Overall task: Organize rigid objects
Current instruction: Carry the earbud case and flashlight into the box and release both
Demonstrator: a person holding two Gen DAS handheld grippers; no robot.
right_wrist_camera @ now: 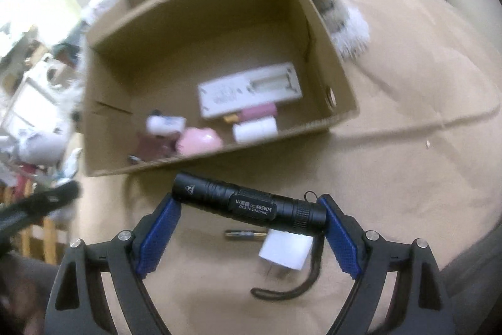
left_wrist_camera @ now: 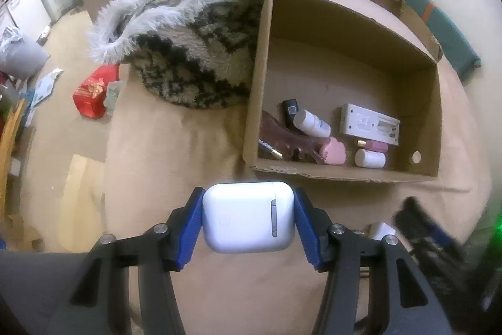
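Left wrist view: the left tongs (left_wrist_camera: 248,220) pinch a white earbud case (left_wrist_camera: 248,217) above the bed (left_wrist_camera: 175,153), just short of the cardboard box's (left_wrist_camera: 345,175) near wall. Right tongs (right_wrist_camera: 249,218) clamp a black flashlight (right_wrist_camera: 248,203) lengthwise over a battery (right_wrist_camera: 244,235) and white block (right_wrist_camera: 285,250).
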